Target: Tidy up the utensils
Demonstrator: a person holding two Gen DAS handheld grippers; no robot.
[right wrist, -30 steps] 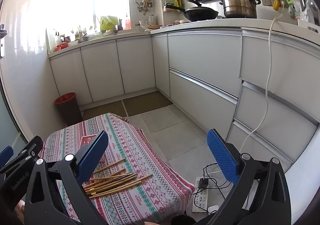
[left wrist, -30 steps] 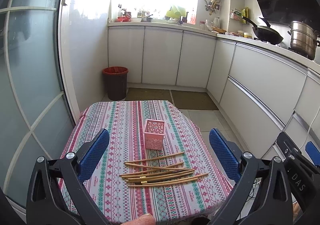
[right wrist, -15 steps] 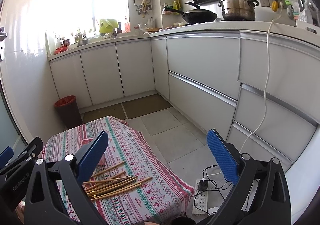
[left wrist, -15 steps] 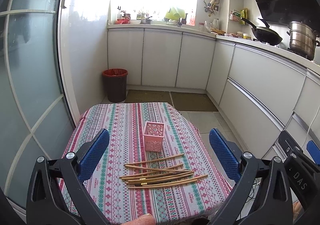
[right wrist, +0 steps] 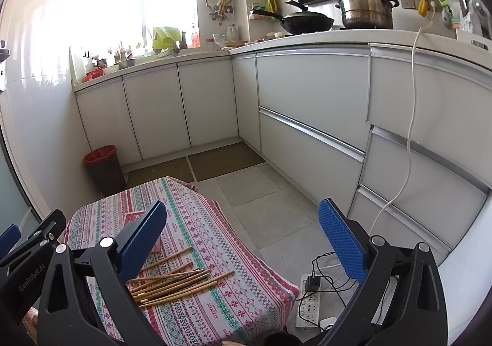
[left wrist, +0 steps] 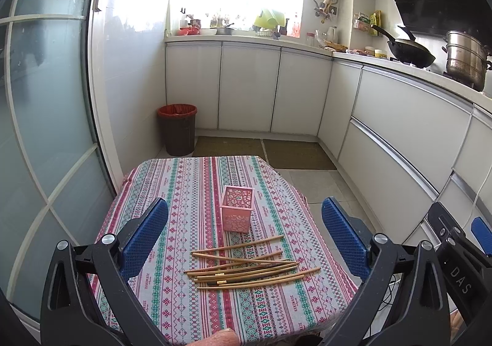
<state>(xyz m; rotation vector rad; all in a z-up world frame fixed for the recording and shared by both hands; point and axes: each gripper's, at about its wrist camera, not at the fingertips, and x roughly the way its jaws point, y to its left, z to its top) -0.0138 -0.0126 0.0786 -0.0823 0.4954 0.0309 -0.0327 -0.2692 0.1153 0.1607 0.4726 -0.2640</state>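
Several wooden chopsticks (left wrist: 250,267) lie in a loose pile on the patterned tablecloth (left wrist: 184,192), near the table's front. A pink lattice holder (left wrist: 236,213) stands upright just behind them, empty as far as I can see. My left gripper (left wrist: 244,235) is open and empty, held above the table's near edge. My right gripper (right wrist: 241,238) is open and empty, off to the right of the table over the floor. In the right wrist view the chopsticks (right wrist: 175,280) show at lower left, and the holder (right wrist: 135,218) is mostly hidden behind the left finger.
A red-lined bin (left wrist: 177,129) stands on the floor beyond the table. White cabinets (left wrist: 399,137) run along the back and right. A power strip with cables (right wrist: 310,300) lies on the floor right of the table. A glass door (left wrist: 37,130) is at the left.
Both grippers have risen and pulled back slightly, so the table looks a little lower and farther. Chopsticks and holder have not moved.
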